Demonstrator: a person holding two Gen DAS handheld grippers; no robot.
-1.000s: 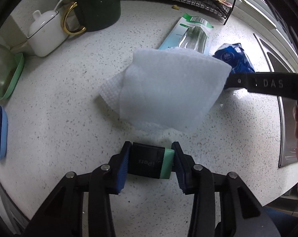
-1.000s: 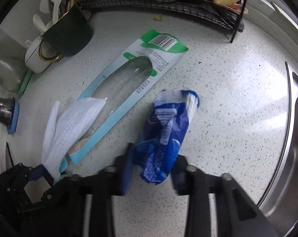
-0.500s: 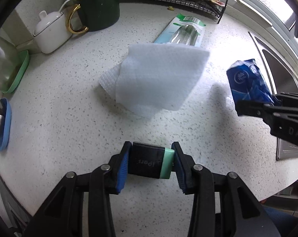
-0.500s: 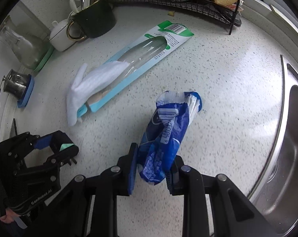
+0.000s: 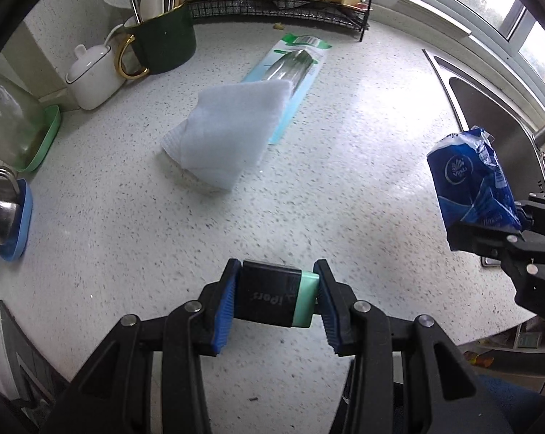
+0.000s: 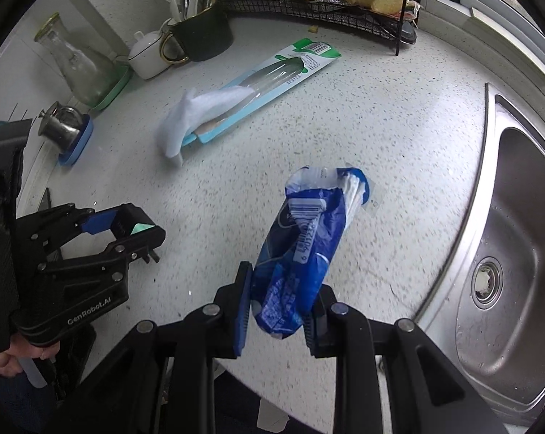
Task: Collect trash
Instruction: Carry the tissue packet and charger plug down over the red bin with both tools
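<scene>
Two grippers are in view, each carrying one thing. On the speckled counter (image 5: 110, 224) lie two more pieces of trash: one white paper towel (image 5: 229, 137) and one long green-and-clear blister pack (image 5: 290, 72); the towel is draped over the near end of the pack. At the far left stand one dark green mug (image 5: 162, 43) with a gold handle and several white utensils in it, one white teapot (image 5: 93, 74), one glass carafe (image 6: 79, 68) on a green tray, and one small metal pot (image 6: 61, 128) on a blue coaster. One black wire rack (image 6: 344, 7) at the far edge carries ginger roots. One steel sink (image 6: 514, 246) fills the right side.

The left gripper (image 5: 274, 298) has its jaws part-way closed, clamped on a small black plug (image 5: 269, 298) with a mint-green end; the blue pads press its two sides. In the right wrist view the plug's two prongs point down, clear of the counter.

The right gripper (image 6: 279, 305) has its jaws narrowly set, pinching the lower end of a crumpled blue tissue wrapper (image 6: 301, 242). The wrapper stands up out of the jaws, lifted off the counter, near the sink at the counter's near right edge
</scene>
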